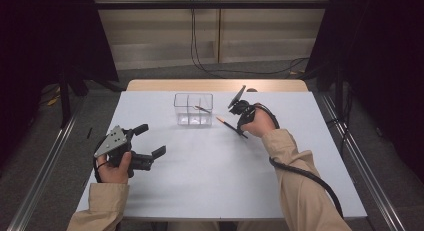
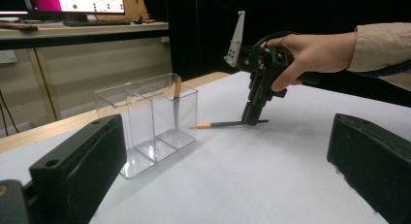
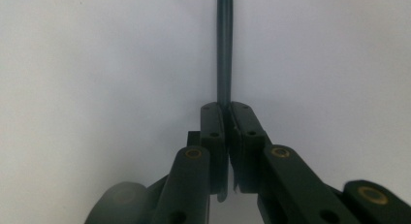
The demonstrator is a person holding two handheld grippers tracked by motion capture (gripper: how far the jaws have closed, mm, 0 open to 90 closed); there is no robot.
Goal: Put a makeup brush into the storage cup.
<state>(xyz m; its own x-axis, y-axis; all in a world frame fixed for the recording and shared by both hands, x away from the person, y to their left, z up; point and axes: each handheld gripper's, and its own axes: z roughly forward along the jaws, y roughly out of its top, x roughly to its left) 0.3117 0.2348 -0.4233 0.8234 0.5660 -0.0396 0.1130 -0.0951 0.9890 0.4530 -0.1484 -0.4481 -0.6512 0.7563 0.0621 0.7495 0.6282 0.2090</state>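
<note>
Left hand-held gripper (image 1: 149, 140) is held low at the near left of the surface (image 1: 200, 181), jaws spread wide, nothing between them. Clear box (image 1: 193, 109) is seen farther back, one pencil (image 1: 202, 109) leaning inside. Right hand-held gripper (image 2: 252, 118) is clamped tight on a second pencil (image 2: 220, 123), lying just right of the box.

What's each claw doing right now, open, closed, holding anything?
Left claw: open, holding nothing, off to the side of the clear box.
Right claw: shut on the dark pencil at the table.
</note>
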